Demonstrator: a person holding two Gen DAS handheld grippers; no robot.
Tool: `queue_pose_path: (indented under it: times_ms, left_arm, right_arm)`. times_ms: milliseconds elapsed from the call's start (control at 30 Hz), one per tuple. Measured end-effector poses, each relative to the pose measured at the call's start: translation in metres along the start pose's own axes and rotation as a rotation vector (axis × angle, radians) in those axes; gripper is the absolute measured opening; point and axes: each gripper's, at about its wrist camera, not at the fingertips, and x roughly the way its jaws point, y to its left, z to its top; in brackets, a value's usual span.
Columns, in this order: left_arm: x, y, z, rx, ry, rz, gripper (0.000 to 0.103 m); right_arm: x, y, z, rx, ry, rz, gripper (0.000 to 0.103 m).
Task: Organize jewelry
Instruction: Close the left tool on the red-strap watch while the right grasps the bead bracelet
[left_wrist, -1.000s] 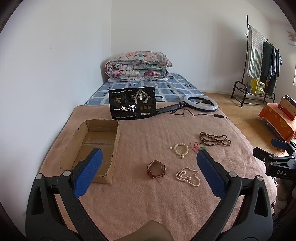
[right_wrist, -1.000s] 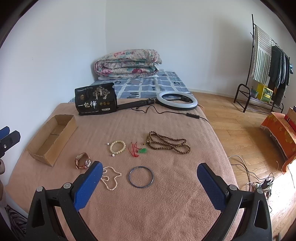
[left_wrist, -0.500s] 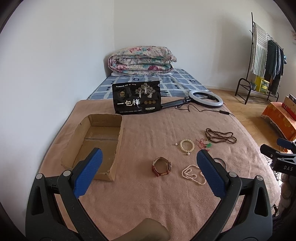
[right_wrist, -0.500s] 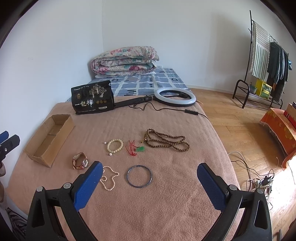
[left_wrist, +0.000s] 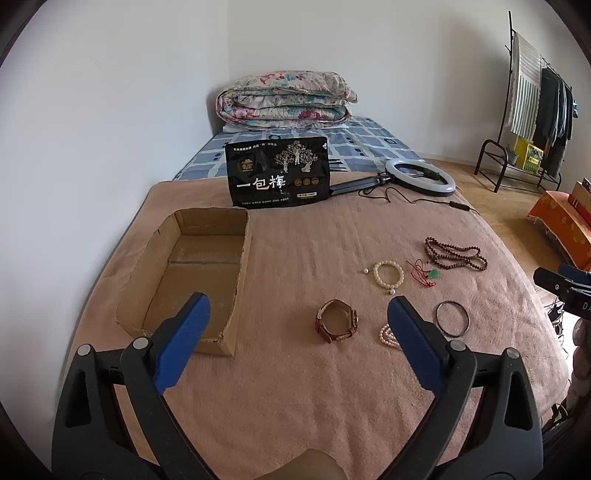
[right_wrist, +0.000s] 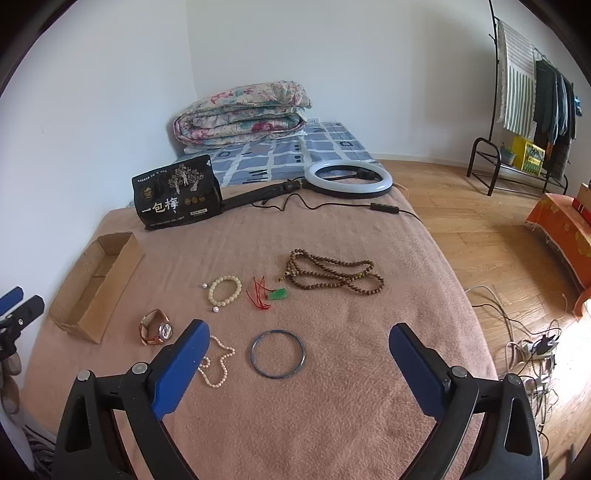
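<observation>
Jewelry lies spread on a pink blanket. A brown-strap watch sits just ahead of my open left gripper; an empty cardboard box is at its left. In the right wrist view I see the watch, a pearl necklace, a blue bangle, a cream bead bracelet, a red cord with a green pendant and a long brown bead string. My right gripper hangs open above the bangle, holding nothing.
A black snack bag stands behind the box. A ring light with its cable lies at the blanket's far edge. A folded quilt rests farther back. Cables lie on the wooden floor at the right, by a clothes rack.
Both grippers have drawn back and risen a little, so the jewelry sits farther ahead in view. The bangle now shows in the left wrist view. Nothing on the blanket has moved.
</observation>
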Motion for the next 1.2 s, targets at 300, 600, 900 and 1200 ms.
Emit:
queue_pose_path:
  times_ms: [300, 600, 900, 1200]
  left_arm:
    - [0.019, 0.008, 0.008, -0.008, 0.039, -0.022, 0.091]
    - [0.042, 0.014, 0.016, -0.046, 0.117, -0.084, 0.074]
    - [0.077, -0.002, 0.016, -0.017, 0.227, -0.147, 0.060]
    - [0.125, -0.013, 0.010, -0.015, 0.341, -0.174, 0.052]
  right_arm:
    - [0.016, 0.000, 0.010, -0.020, 0.033, 0.028, 0.092]
    - [0.036, 0.008, 0.020, -0.013, 0.099, 0.123, 0.083]
    - [0.068, 0.023, 0.038, -0.028, 0.174, 0.229, 0.070]
    - [0.128, 0.053, 0.049, -0.066, 0.305, 0.335, 0.049]
